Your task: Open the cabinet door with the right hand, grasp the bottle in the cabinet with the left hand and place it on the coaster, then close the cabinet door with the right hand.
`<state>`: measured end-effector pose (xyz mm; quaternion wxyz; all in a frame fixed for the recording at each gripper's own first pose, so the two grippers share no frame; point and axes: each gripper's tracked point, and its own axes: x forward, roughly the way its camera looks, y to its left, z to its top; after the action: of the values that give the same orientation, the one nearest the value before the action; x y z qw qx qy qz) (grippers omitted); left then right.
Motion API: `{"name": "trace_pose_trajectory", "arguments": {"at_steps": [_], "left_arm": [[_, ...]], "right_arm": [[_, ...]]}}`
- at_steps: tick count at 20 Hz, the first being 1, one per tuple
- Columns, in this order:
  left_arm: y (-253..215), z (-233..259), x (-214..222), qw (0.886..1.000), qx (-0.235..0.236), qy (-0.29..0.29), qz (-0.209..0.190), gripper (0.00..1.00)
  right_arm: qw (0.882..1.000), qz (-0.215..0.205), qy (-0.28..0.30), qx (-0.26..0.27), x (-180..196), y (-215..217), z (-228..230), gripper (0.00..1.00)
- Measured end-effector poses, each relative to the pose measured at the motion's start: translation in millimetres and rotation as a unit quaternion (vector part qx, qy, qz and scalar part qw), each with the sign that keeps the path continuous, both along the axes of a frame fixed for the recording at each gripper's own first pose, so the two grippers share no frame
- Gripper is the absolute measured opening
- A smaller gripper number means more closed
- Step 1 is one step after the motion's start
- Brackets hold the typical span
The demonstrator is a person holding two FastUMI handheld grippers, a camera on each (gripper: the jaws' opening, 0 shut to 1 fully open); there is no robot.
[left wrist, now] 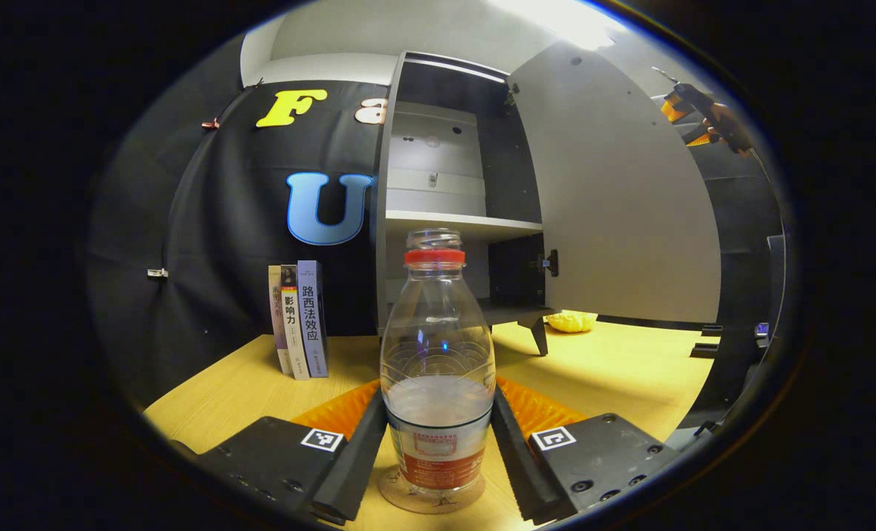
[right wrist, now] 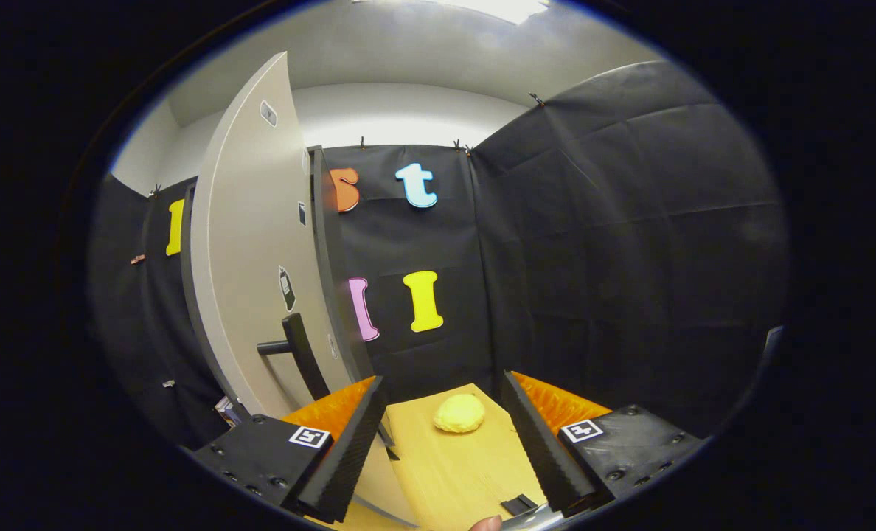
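A clear plastic bottle [left wrist: 438, 346] with a red neck ring and no cap stands upright on a transparent round coaster [left wrist: 397, 498] on the wooden table. My left gripper [left wrist: 438, 402] is shut on the bottle's lower body, one finger pressing each side. The grey cabinet [left wrist: 438, 184] stands behind it with its door [left wrist: 615, 199] swung wide open. In the right gripper view my right gripper [right wrist: 444, 380] is open and holds nothing, just right of the door's outer face [right wrist: 246, 258] and its black handle [right wrist: 294, 350]. It also appears, held in a hand, beyond the door's top edge [left wrist: 703, 122].
Three books [left wrist: 299, 321] stand upright against the black cloth wall, left of the cabinet. A yellow lumpy object [right wrist: 460, 413] lies on the wooden table [right wrist: 467, 472] past the door, also seen under the door's lower edge [left wrist: 571, 321]. The cabinet's inner shelf [left wrist: 460, 221] is bare.
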<state>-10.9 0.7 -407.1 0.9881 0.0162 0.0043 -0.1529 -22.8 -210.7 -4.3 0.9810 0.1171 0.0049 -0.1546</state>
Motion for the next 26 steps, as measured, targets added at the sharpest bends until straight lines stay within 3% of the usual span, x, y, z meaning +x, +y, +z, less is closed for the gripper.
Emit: {"name": "trace_pose_trajectory", "arguments": {"at_steps": [7,10,18,26], "left_arm": [[3.4,-11.4,1.1,1.000,-0.002,0.011,0.010,0.80],[4.2,-10.8,3.1,1.000,0.003,0.017,0.014,0.98],[-1.3,13.5,-5.0,1.000,0.012,0.019,0.004,0.98],[7.5,97.9,-20.7,0.999,0.003,-0.004,0.037,0.98]], "right_arm": [[1.000,-0.017,0.008,0.002,3.0,-9.2,-2.2,0.97],[1.000,-0.016,0.006,-0.002,6.4,-11.0,-1.5,0.97],[1.000,-0.011,0.010,-0.017,16.6,-10.9,-6.6,0.98],[0.998,-0.008,0.032,-0.044,26.0,-14.7,-18.2,0.97]]}}
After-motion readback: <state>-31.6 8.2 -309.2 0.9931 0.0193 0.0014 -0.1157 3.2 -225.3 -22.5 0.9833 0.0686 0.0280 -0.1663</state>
